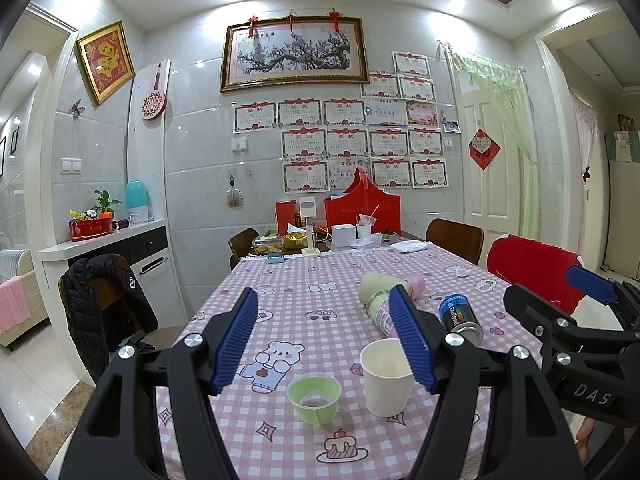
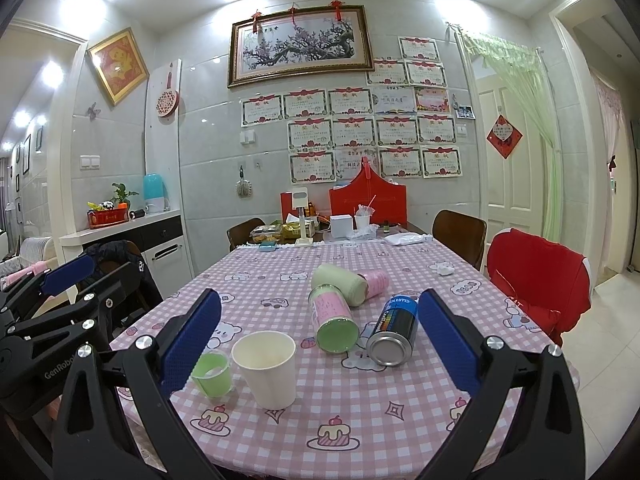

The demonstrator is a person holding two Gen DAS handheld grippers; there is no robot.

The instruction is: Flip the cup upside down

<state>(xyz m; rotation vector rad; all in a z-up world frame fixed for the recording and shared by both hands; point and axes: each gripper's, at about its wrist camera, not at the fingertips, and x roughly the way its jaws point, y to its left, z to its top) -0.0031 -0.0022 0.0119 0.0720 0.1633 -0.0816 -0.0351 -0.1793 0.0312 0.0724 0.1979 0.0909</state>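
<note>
Pink-and-white checked cloth printed with bears and cakes covers the dining table [image 2: 360, 420], with a tiled wall of framed certificates behind. Both tools hang above its near edge with nothing between their fingers. The left gripper [image 1: 324, 344] has its ribbed blue pads spread wide, and the right gripper [image 2: 316, 340] is spread just as wide.

Between them, close to the table's front edge, stands the white paper cup [image 2: 266, 366], upright with its mouth up and apparently empty. Just beside it on its left sits a small pale green plastic cup [image 2: 212, 372], also upright. Farther back lie a green-and-pink tube-shaped container [image 2: 334, 322], tipped on its side, and a dark blue metal can [image 2: 394, 334], also on its side, with two more pale cylinders beyond.

My judgement is that the approach comes first. Either tool should straddle the paper cup at mid-height, pinch gently so the thin wall does not buckle, lift clear of the green cup, then roll the wrist over.
</note>
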